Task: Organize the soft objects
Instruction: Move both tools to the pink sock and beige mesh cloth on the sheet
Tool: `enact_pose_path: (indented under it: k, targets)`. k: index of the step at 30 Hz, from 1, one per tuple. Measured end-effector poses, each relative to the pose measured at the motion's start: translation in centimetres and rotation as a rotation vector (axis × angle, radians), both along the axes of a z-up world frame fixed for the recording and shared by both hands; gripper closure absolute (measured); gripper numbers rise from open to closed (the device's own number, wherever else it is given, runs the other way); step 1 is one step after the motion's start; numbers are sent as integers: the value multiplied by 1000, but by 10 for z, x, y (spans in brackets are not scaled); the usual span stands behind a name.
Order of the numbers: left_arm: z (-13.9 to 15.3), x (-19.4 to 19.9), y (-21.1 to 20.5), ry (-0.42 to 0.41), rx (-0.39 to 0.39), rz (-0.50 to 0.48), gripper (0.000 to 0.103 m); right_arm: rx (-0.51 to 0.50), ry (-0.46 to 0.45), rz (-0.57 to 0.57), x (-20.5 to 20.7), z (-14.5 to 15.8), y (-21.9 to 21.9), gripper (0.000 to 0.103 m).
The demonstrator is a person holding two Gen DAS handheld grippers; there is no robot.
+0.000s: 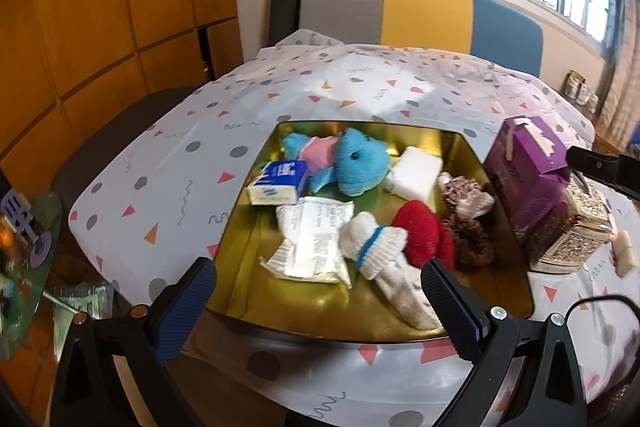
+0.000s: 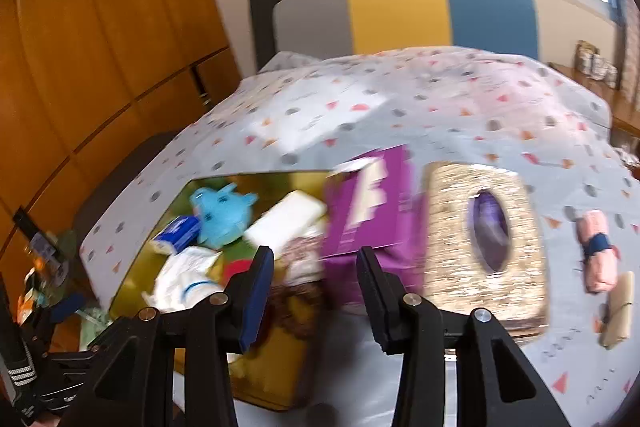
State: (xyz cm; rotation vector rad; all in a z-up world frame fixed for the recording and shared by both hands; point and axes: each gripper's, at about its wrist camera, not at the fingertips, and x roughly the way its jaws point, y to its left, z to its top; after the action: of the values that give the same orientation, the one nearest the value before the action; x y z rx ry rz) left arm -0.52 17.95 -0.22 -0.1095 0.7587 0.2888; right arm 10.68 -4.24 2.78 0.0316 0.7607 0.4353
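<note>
A gold tin tray (image 1: 248,267) on the patterned tablecloth holds a blue plush toy (image 1: 360,163), a blue tissue pack (image 1: 280,183), a white sponge block (image 1: 416,173), a white wipes packet (image 1: 312,239), a white sock (image 1: 384,259), a red soft piece (image 1: 424,233) and brown scrunchies (image 1: 468,223). My left gripper (image 1: 318,291) is open and empty over the tray's near edge. My right gripper (image 2: 316,291) is open and empty above the tray's right side (image 2: 132,283). A pink rolled cloth (image 2: 598,251) and a beige roll (image 2: 618,311) lie on the cloth at right.
A purple box (image 1: 528,167) stands at the tray's right edge, also in the right wrist view (image 2: 368,203). A gold ornate tissue box (image 2: 484,239) sits beside it. A chair (image 1: 420,15) stands behind the table, wooden cabinets (image 1: 100,7) at left.
</note>
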Motion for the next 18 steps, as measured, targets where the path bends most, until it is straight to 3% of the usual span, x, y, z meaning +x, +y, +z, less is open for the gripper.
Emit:
enact_pose_path:
  k: [7, 18]
  targets:
    - [14, 7, -25, -26, 24, -82, 0, -47, -32, -133, 8, 7, -66, 60]
    - [27, 15, -69, -44, 49, -213, 0, -81, -19, -447, 23, 6, -202, 60]
